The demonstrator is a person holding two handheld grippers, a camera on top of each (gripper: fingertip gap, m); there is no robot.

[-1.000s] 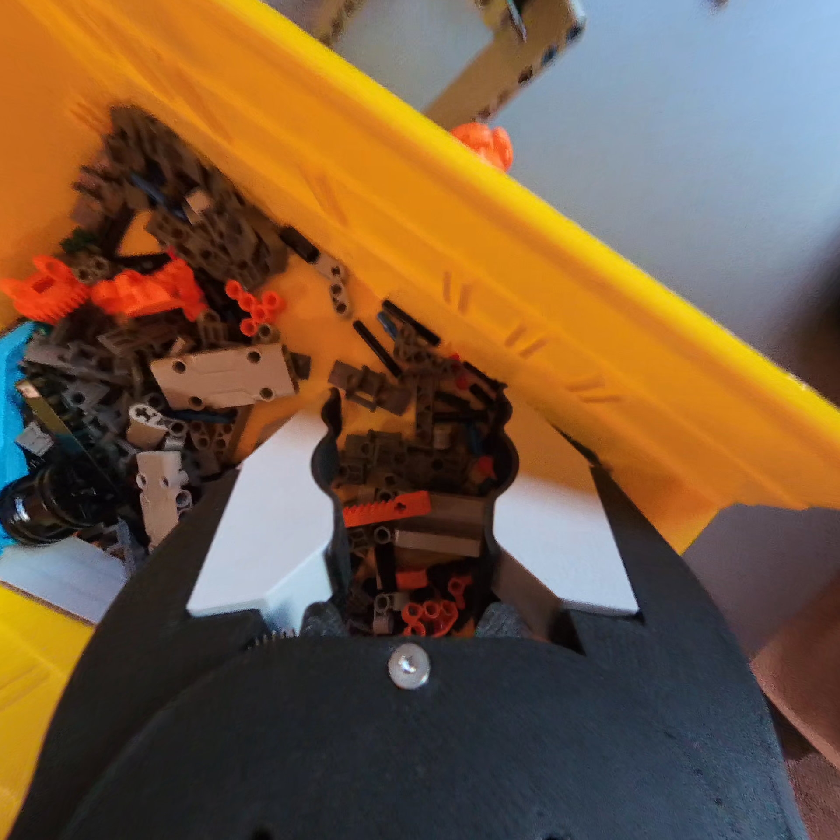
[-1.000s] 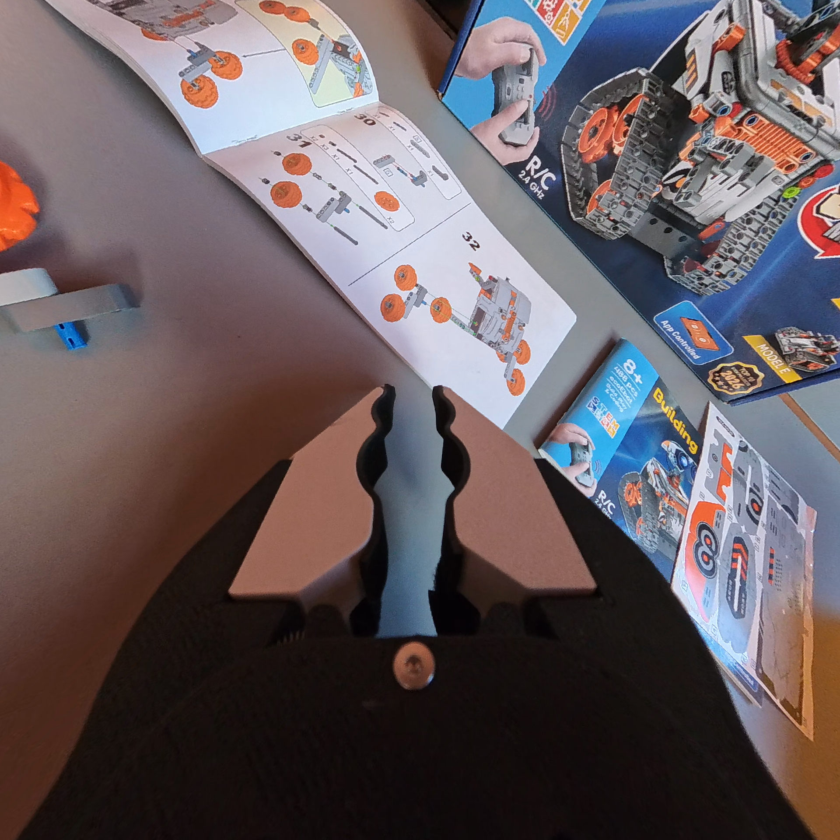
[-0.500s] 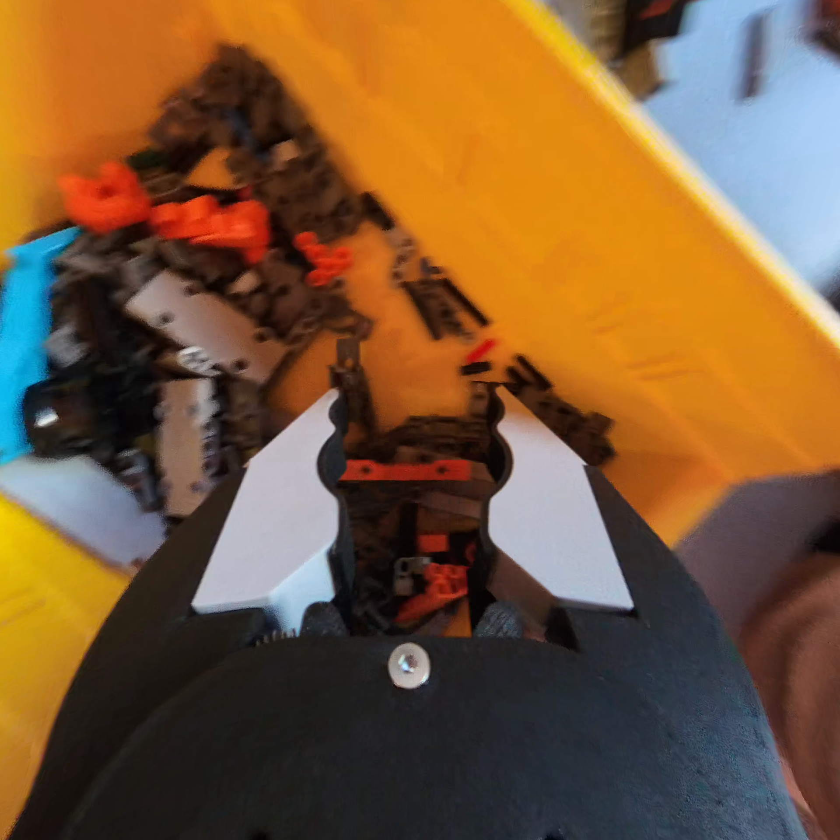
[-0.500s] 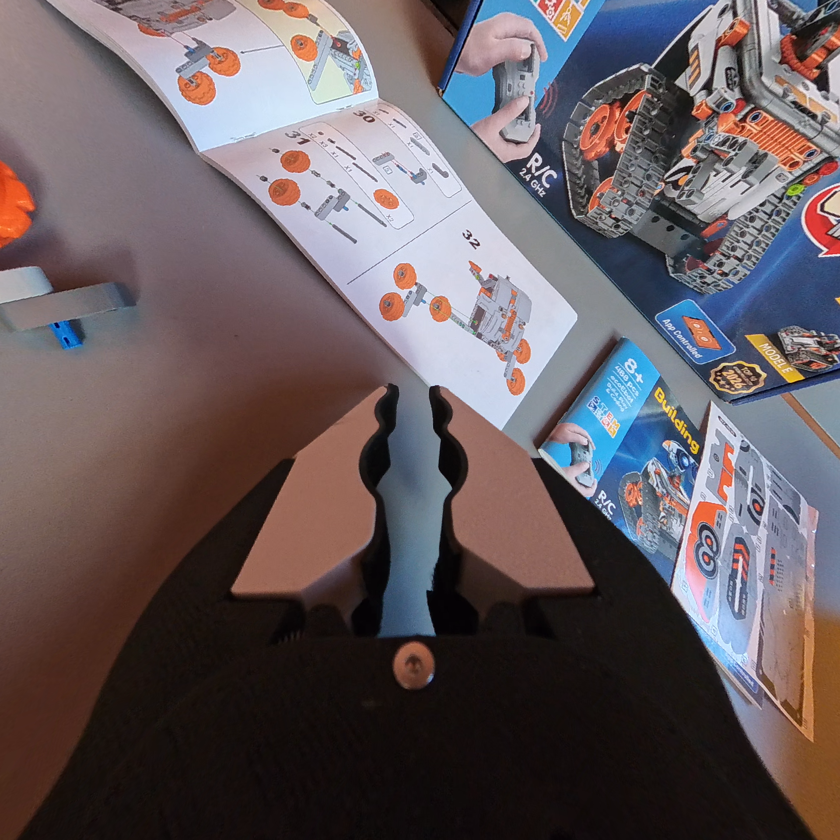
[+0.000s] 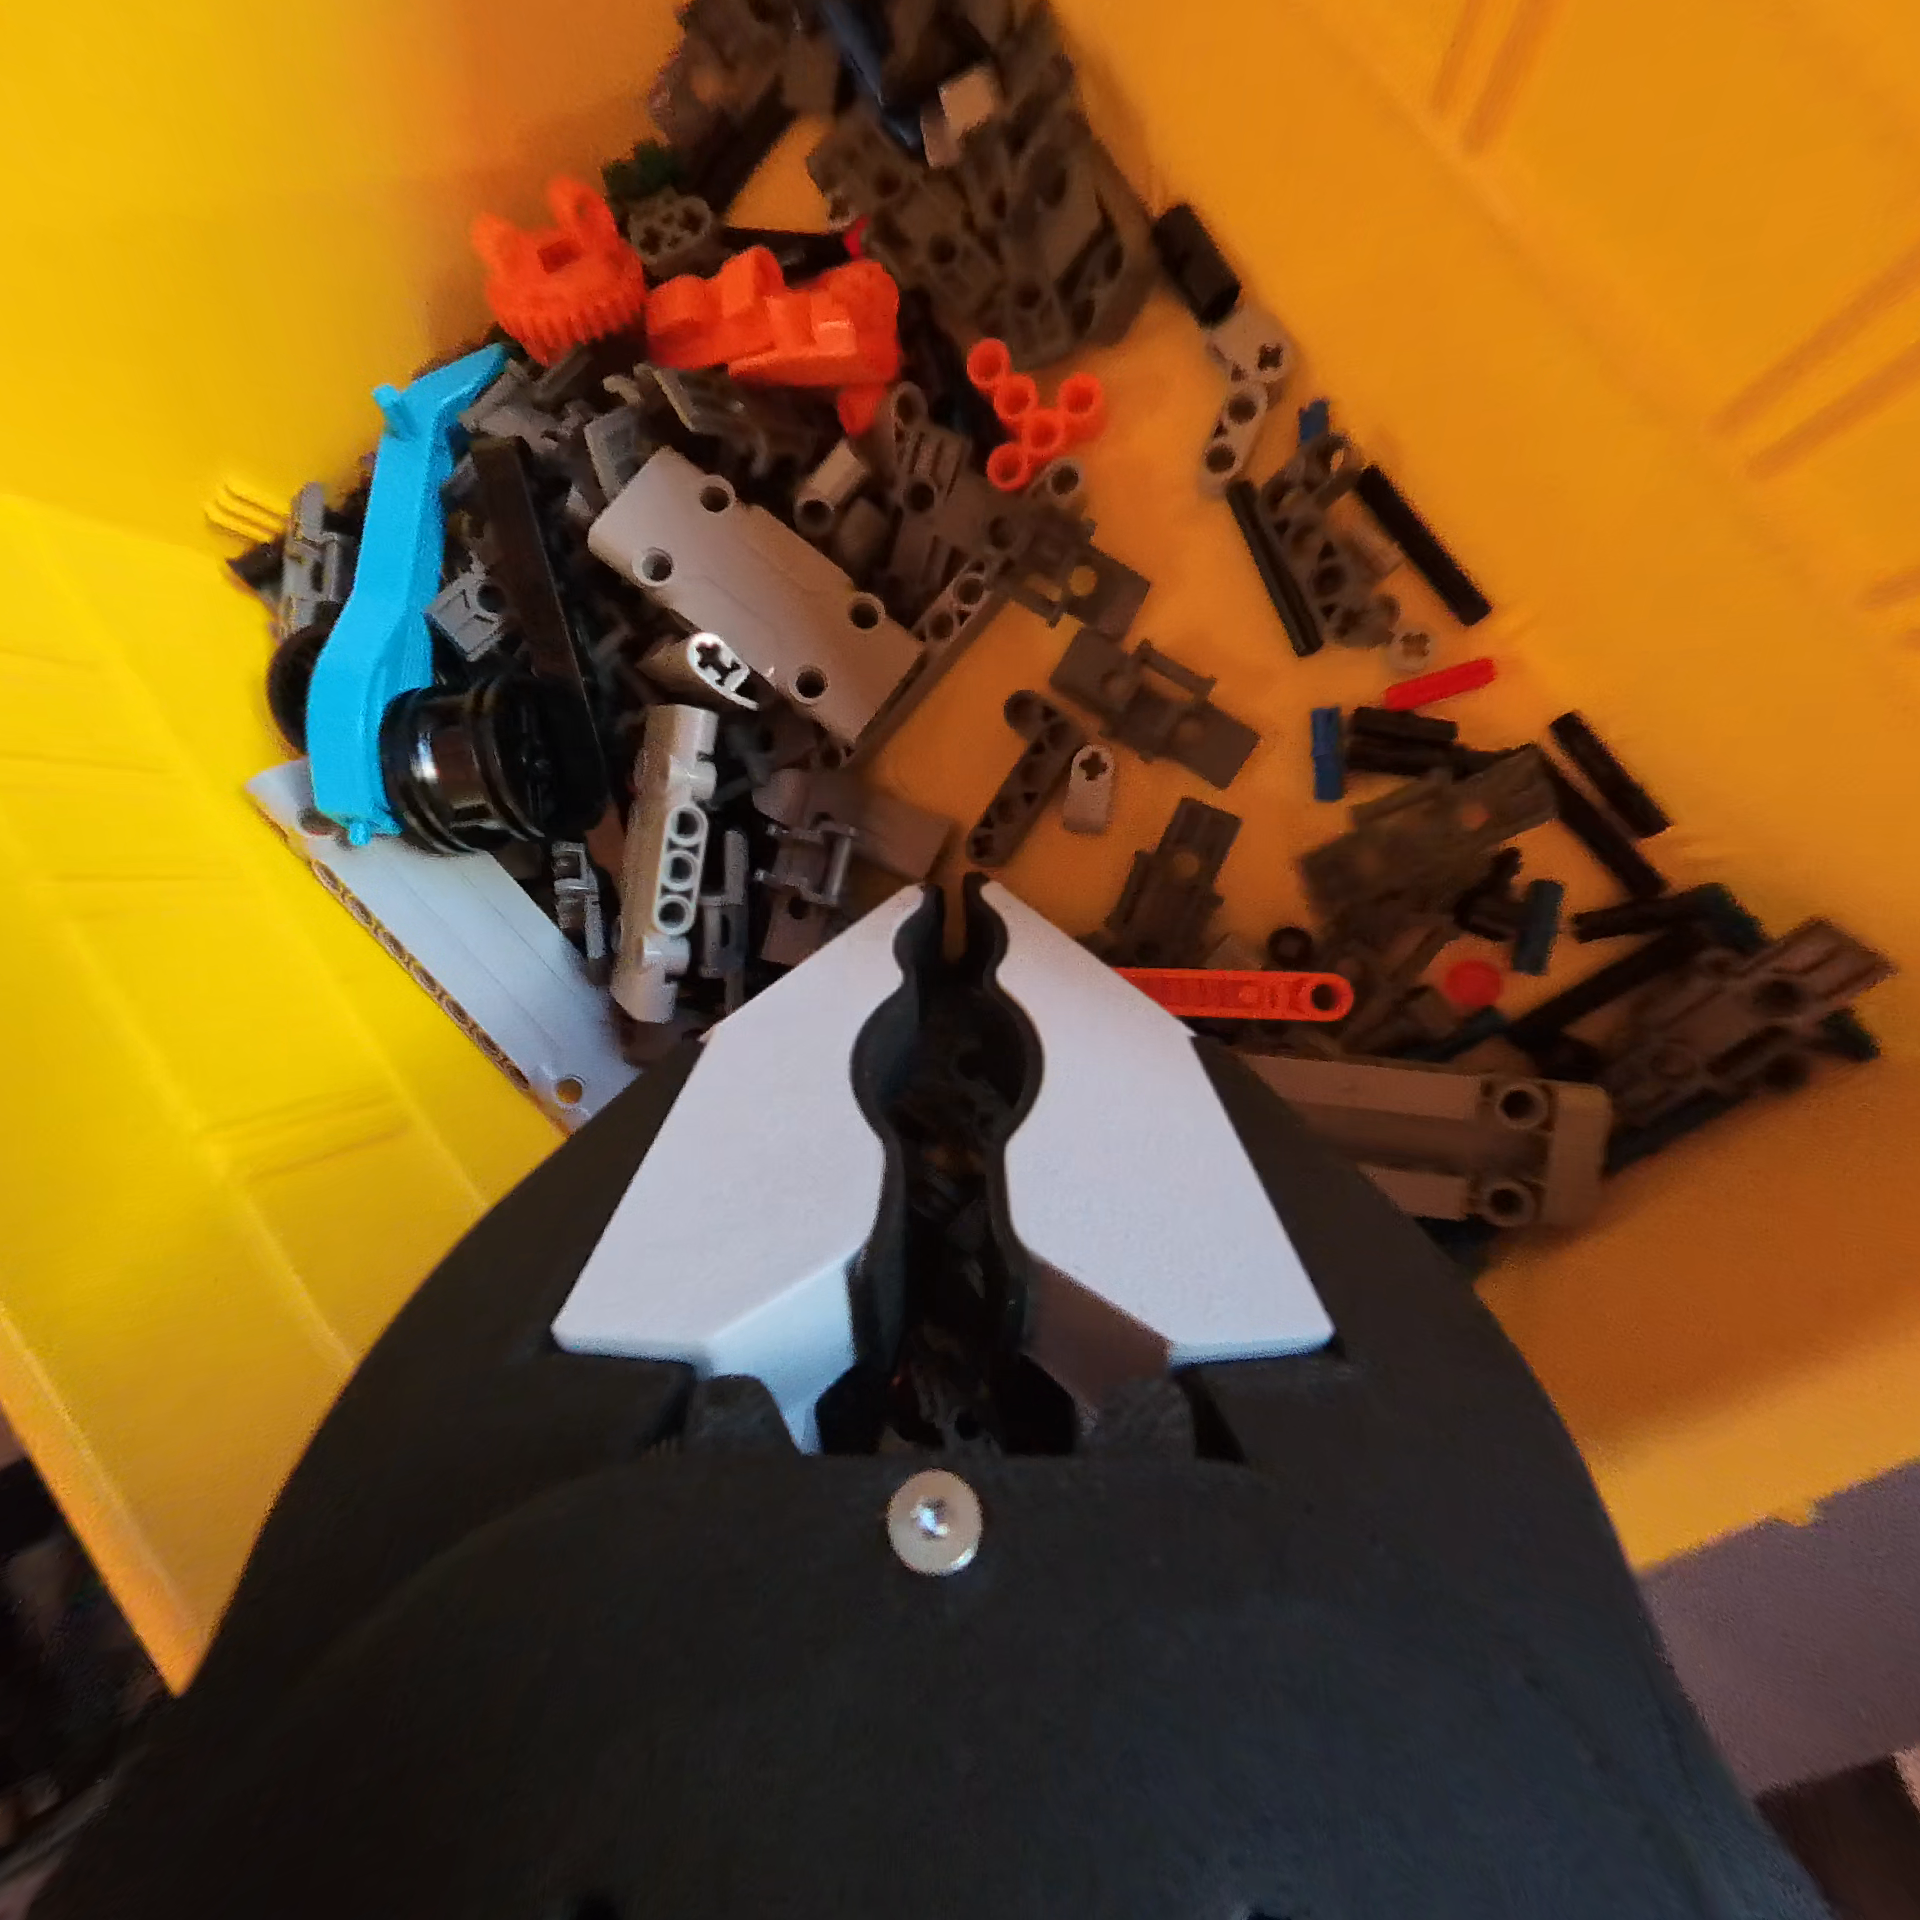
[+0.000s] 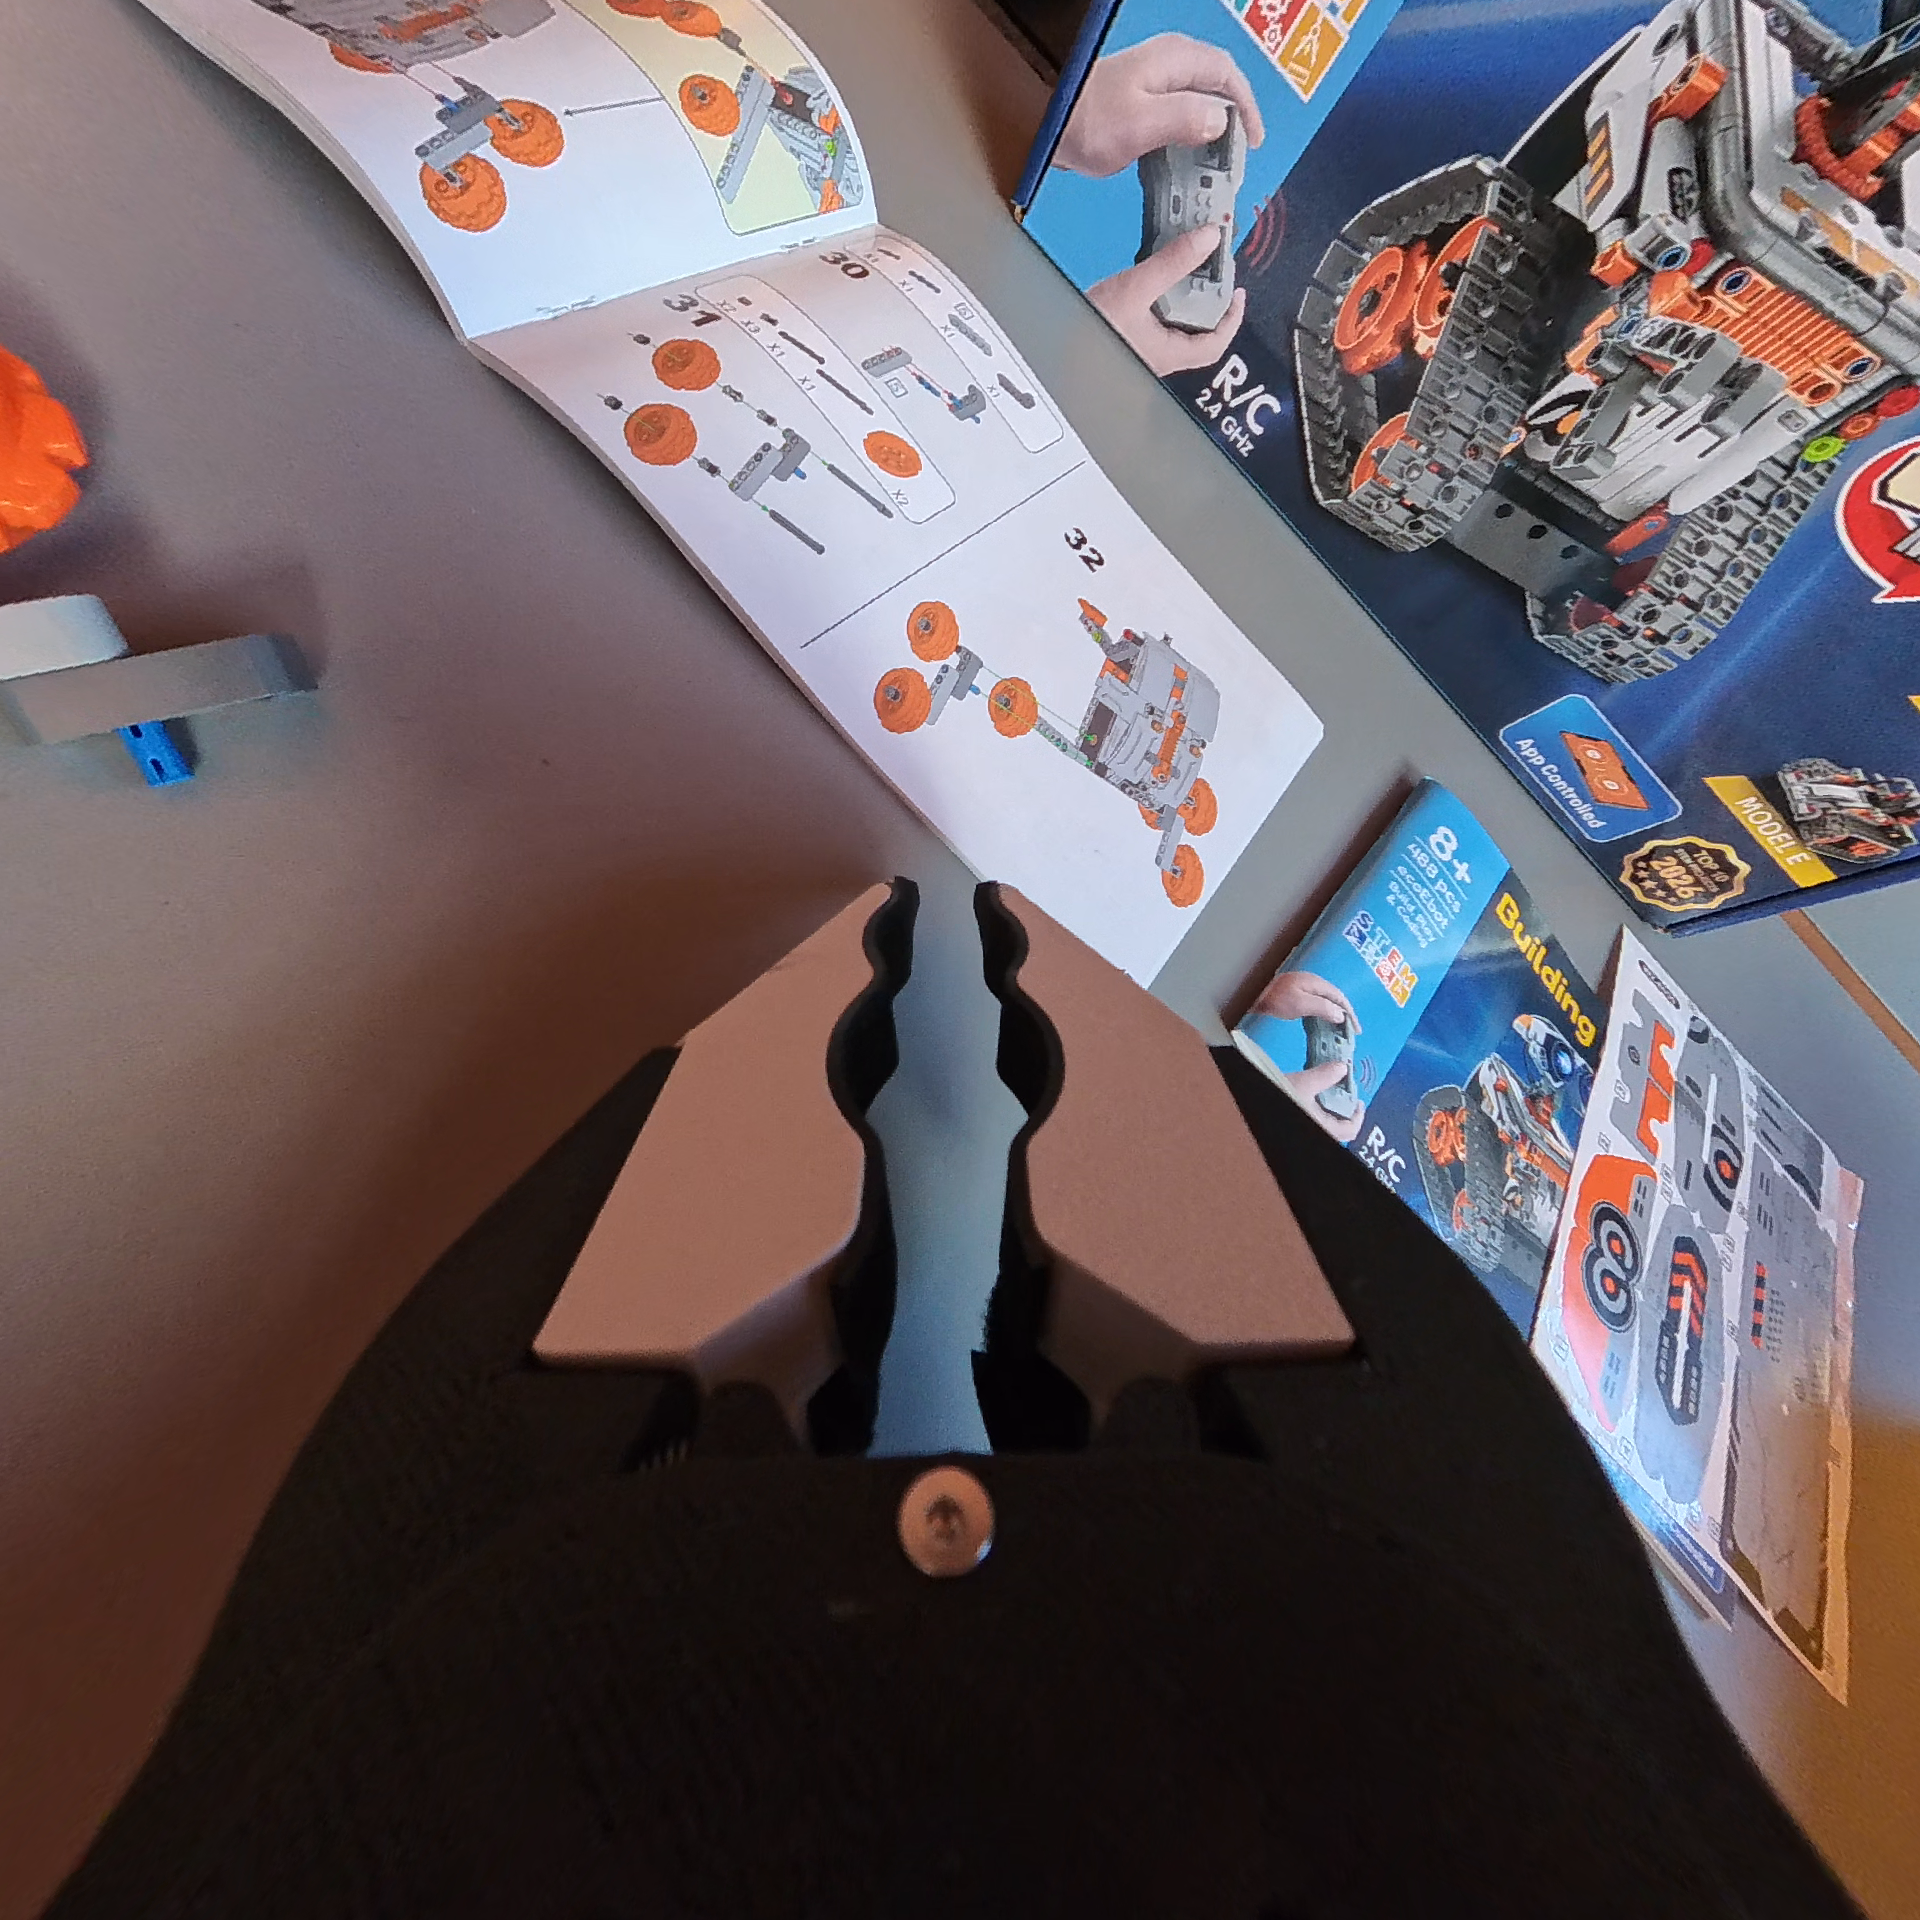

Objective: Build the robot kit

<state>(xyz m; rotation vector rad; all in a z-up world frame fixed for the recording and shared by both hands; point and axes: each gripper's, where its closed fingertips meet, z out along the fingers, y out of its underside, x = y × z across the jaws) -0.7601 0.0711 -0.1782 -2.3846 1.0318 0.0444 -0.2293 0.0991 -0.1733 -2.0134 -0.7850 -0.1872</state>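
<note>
The left claw (image 5: 951, 899) hangs inside a yellow plastic bin (image 5: 187, 1039), its tips drawn nearly together with only a narrow slit between them. Whether anything is pinched there cannot be told; the channel behind the tips is dark and shows only jumbled parts beneath. The tips point at the edge of a heap of dark grey and black plastic building pieces (image 5: 935, 520) on the bin floor. Just beside the claw, to its right, lies a thin red plastic beam with holes (image 5: 1236, 994), its long axis running crosswise to the claw's fingers. Ahead and to the left are a light grey flat panel with round holes (image 5: 758, 597), a bright blue plastic lever-shaped tool (image 5: 390, 613) resting against a black wheel hub (image 5: 473, 764), and farther off a cluster of orange-red gear-like parts (image 5: 727, 301).

The right claw (image 6: 945, 899) hovers over a grey bench (image 6: 364, 987), holding nothing, its tips a little apart. Just ahead of it lies an open white instruction booklet (image 6: 831, 436). To the right are a blue toy box with a tracked vehicle picture (image 6: 1558, 364), a small blue leaflet (image 6: 1423, 1029) and a sticker sheet (image 6: 1714, 1278). Well off to the left sit a grey beam with a blue pin (image 6: 156, 696) and an orange part (image 6: 31, 447).
</note>
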